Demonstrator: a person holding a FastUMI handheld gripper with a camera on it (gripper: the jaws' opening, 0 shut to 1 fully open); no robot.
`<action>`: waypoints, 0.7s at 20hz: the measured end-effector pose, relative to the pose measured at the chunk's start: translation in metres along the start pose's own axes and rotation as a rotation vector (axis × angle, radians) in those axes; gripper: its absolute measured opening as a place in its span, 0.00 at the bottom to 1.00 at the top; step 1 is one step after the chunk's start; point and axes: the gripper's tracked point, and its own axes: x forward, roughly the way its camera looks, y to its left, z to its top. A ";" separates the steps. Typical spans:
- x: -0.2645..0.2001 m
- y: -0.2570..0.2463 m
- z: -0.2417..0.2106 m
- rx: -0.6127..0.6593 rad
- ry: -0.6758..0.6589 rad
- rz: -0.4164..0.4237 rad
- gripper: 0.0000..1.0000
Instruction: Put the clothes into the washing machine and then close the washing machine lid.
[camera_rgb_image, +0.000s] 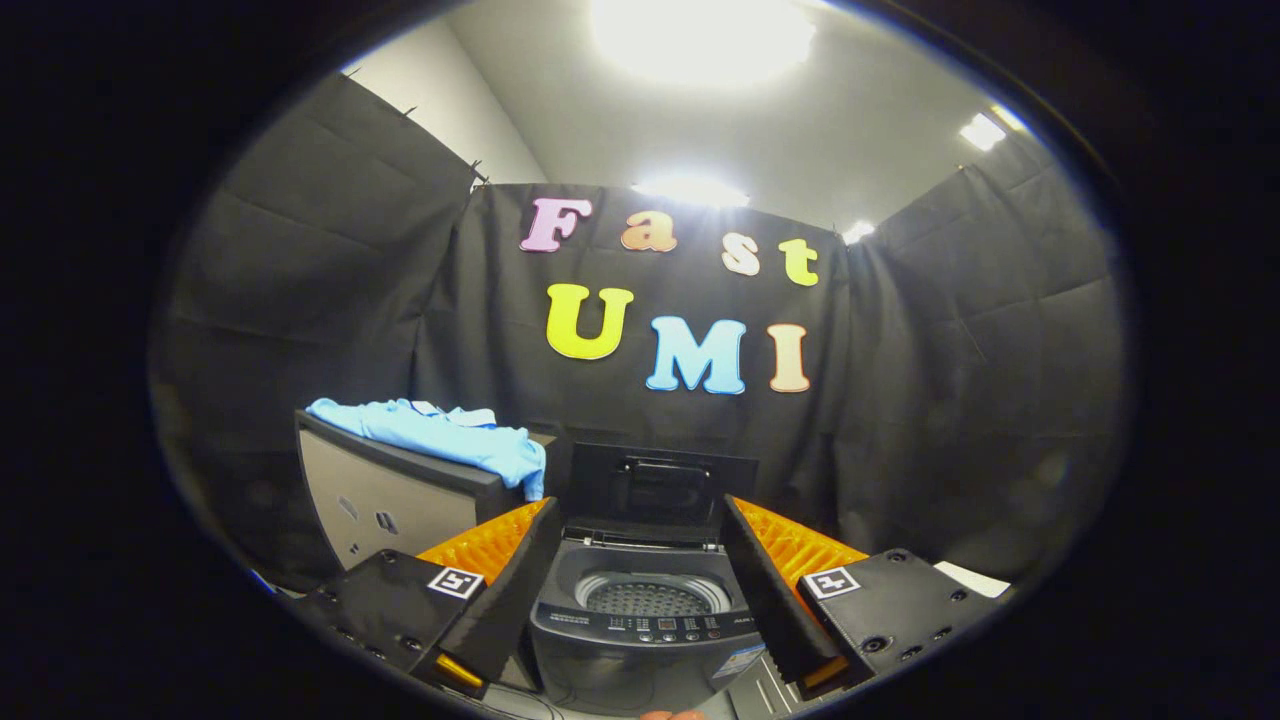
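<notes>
The washing machine (640, 620) is a squat, dark grey top-loader with a smooth plastic shell. Its lid (660, 490) is a flat dark panel with a moulded handle, and it stands upright at the back, hinged open against the black cloth wall. Down the round mouth you can see the drum (648, 598), pale metal pricked all over with small holes. A strip of little buttons (668, 630) runs across the front edge.

The tool (640, 600) is spread wide, its two fingers flanking the machine's opening with the drum showing in the gap between them. They grip nothing and touch nothing, and their inner faces are ribbed.

The clothes (440, 440) are a soft, light blue garment, crumpled and draped along the top of a grey boxy cabinet (390, 500) just left of the machine, beyond the left finger. The garment's length runs left to right along that top, with one end drooping over the edge nearest the lid.
</notes>
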 end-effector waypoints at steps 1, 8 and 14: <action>0.005 0.006 0.006 0.011 0.018 0.018 1.00; 0.048 0.041 0.073 0.037 -0.031 0.122 1.00; 0.092 0.079 0.142 0.107 -0.082 0.213 1.00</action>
